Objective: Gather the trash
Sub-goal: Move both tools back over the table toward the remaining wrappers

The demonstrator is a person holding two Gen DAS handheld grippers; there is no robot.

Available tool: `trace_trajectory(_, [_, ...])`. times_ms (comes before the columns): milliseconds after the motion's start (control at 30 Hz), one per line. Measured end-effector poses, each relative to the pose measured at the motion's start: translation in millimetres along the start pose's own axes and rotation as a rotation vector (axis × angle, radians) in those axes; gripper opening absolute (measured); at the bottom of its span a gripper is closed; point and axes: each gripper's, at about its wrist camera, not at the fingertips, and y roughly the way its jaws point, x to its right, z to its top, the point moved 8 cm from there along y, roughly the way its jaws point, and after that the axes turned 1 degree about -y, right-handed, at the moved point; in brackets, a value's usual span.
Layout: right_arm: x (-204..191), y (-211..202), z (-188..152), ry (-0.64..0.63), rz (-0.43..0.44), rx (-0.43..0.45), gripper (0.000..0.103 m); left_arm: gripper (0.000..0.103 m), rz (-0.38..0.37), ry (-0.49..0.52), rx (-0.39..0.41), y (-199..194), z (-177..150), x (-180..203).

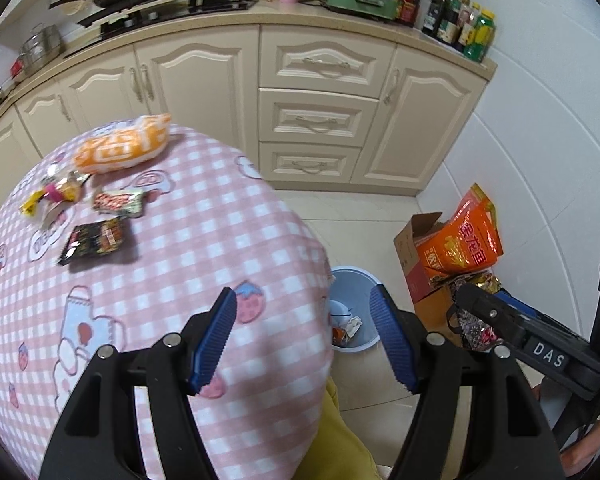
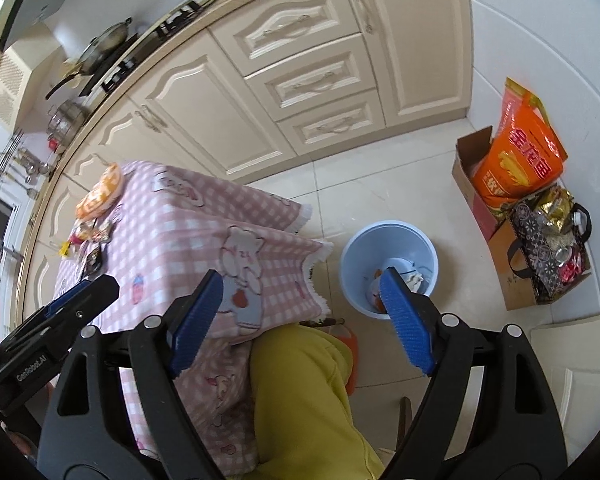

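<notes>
Several wrappers lie on the pink checked tablecloth (image 1: 204, 216): an orange snack bag (image 1: 122, 148), a crumpled yellow and pink wrapper (image 1: 56, 194), a red-brown wrapper (image 1: 118, 202) and a dark packet (image 1: 94, 240). A light blue bin (image 2: 388, 266) stands on the floor right of the table with some trash inside. My left gripper (image 1: 304, 332) is open and empty above the table's near right edge. My right gripper (image 2: 306, 312) is open and empty, above the table's corner and the bin; it also shows in the left wrist view (image 1: 512, 324).
Cream kitchen cabinets (image 1: 316, 92) run behind the table. A cardboard box (image 2: 476, 184) with an orange bag (image 2: 520, 156) and a dark patterned bag (image 2: 548, 240) stand by the wall on the right. A yellow trouser leg (image 2: 308, 396) is below the grippers.
</notes>
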Motion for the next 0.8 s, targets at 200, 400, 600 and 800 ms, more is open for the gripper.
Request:
trace_trajectory(200, [-33.7, 2.2, -7.5, -0.063, 0.026, -0.017, 0.081, 0.069, 0.027, -0.067, 0.015, -15.1, -6.9, -35.9])
trace_trajectory(400, [-72.5, 12.9, -14.9, -0.128, 0.051, -0.049, 0.082, 0.07, 0.076, -0.131, 0.042, -29.5, -9.6, -76.0])
trace_trajectory(600, [-116.1, 25.1, -19.8, -0.195, 0.082, -0.08, 0.082, 0.077, 0.105, -0.211, 0.066, -44.9, -5.5, -122.1])
trace_trajectory(800, [-156.3, 34.8, -18.5, -0.253, 0.108, -0.102, 0.082, 0.08, 0.126, -0.262, 0.069, -52.5, 2.5, -164.0])
